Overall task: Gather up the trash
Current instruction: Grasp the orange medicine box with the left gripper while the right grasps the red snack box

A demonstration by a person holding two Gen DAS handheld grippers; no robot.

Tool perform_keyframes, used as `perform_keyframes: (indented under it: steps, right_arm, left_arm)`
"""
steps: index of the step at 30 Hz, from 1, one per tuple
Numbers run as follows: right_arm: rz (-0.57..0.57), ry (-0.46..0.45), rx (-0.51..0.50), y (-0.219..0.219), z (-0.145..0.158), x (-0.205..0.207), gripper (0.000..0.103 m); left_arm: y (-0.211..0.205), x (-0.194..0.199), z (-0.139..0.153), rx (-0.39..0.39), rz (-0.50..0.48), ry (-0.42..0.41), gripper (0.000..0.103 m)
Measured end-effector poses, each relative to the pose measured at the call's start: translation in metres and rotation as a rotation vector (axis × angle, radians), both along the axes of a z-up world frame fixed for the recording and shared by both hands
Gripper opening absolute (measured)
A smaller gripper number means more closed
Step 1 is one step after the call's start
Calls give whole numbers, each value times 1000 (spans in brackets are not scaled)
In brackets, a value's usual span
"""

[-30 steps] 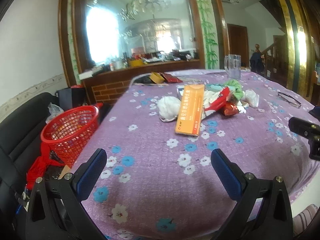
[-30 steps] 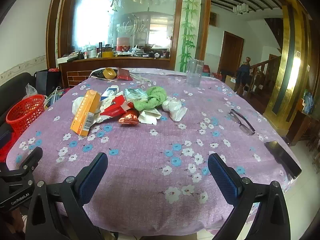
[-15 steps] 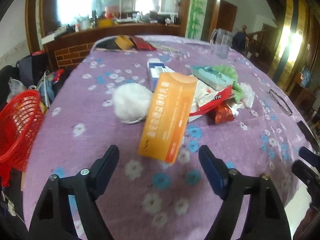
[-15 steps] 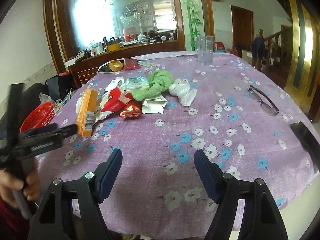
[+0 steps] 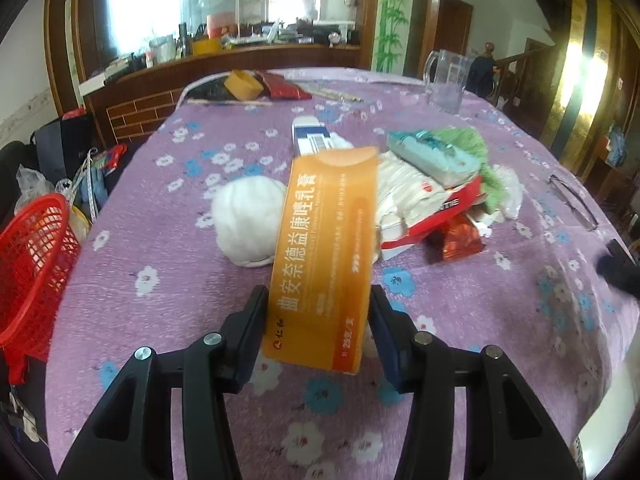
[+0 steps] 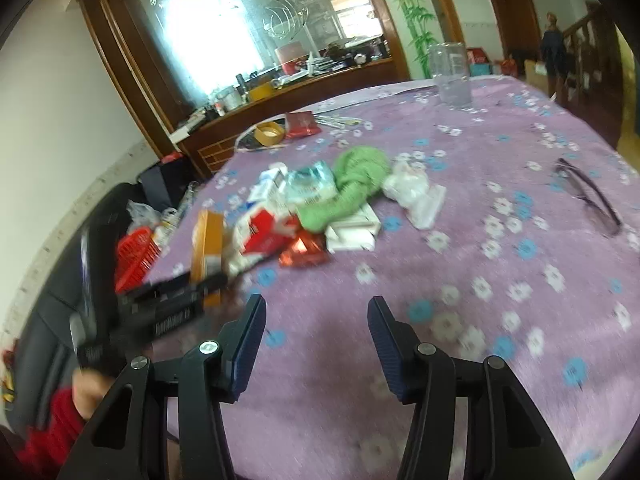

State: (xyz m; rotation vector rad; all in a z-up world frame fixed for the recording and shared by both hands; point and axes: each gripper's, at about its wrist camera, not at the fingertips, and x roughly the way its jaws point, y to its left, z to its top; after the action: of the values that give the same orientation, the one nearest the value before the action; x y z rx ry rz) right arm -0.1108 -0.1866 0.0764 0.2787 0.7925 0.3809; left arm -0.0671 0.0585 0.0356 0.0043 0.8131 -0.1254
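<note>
Left wrist: orange box [image 5: 326, 256] lengthwise, away.

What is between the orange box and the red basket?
In the left wrist view, a white ball lies right beside the orange box. From there to the red basket past the table edge is only bare purple flowered tablecloth.

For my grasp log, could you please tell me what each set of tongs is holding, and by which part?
The left tongs clamp the orange carton across its near end, one finger on each long side. The right tongs are open and hold nothing.
</note>
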Motion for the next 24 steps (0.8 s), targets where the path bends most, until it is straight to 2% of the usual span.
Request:
perform_keyframes:
  steps: [4, 8, 12, 16, 21, 23, 24]
  right_arm:
    - [48, 29, 53, 10, 6, 25, 56]
    - [103, 103, 146, 36, 0, 44, 56]
    - [68, 170, 211, 58, -7, 67, 56]
    - [-10, 218, 199, 70, -11, 87, 56]
    - [-95, 256, 124, 78, -23, 112, 56]
    - [-95, 264, 99, 77, -29, 113, 48]
    - [-91, 261, 87, 76, -31, 113, 35]
  left_arm:
    - [12, -16, 11, -22, 11, -40, 48]
    - [28, -27, 17, -35, 43, -67, 48]
    - [39, -32, 20, -29, 65, -87, 48]
    - [45, -34, 19, -25, 73, -92, 48]
    - [46, -37, 15, -7, 73, -100, 48]
    - [46, -38, 16, -8, 72, -102, 48]
    - [47, -38, 15, -8, 73, -104, 48]
